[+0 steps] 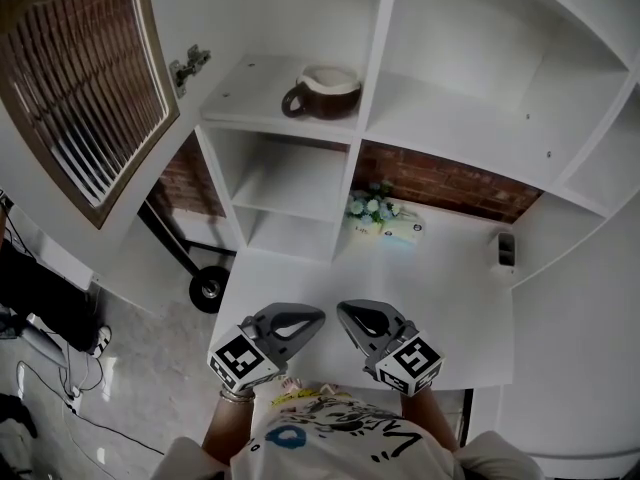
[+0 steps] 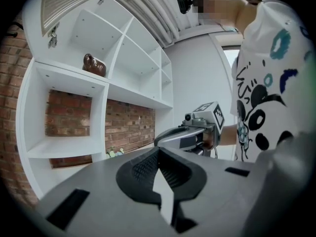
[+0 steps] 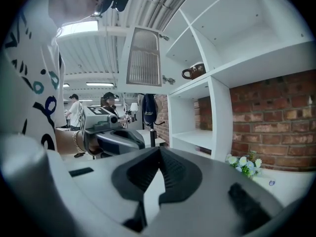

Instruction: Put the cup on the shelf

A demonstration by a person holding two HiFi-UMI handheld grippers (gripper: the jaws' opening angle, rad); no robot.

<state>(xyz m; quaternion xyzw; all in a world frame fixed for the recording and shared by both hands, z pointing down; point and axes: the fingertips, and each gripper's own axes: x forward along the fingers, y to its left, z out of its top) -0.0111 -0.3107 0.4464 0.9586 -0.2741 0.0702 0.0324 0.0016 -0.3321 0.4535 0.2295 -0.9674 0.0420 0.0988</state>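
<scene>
White shelf, cup on it, far from left hand-held gripper, right hand-held gripper, both closed

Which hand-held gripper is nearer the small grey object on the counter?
Right. The right hand-held gripper is left of the small grey object; the left hand-held gripper lies farther left.

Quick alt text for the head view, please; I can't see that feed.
A brown cup sits upright on the white shelf, in its upper left compartment. Below, near the person's chest, the left tool and right tool are both shut and empty.
</scene>
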